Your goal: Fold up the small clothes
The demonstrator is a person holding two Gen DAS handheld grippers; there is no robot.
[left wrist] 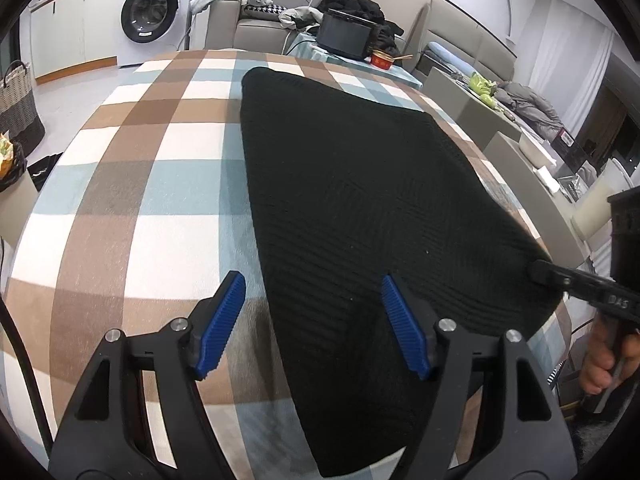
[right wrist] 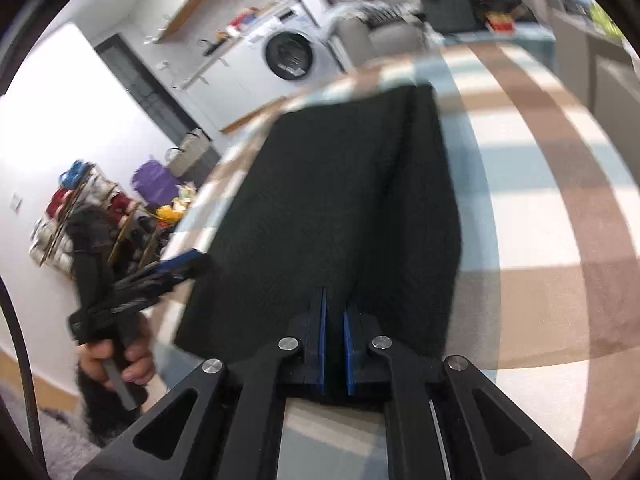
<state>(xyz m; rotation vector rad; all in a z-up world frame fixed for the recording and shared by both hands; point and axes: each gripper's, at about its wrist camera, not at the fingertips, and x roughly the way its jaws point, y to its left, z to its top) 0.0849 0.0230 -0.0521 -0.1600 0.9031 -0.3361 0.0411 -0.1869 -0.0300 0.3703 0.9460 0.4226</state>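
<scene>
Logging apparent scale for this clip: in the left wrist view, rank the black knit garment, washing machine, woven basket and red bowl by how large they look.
1. black knit garment, by far
2. washing machine
3. woven basket, partly cut off by the frame edge
4. red bowl

The garment lies nearest the camera, so its lead is exaggerated.

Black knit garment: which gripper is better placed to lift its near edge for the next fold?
Right gripper: already shut on the black knit garment edge. Left gripper is open, holding nothing.

Spread-wide left gripper [left wrist: 314, 294] over black knit garment [left wrist: 360, 184] on checked cloth [left wrist: 132, 152]
</scene>
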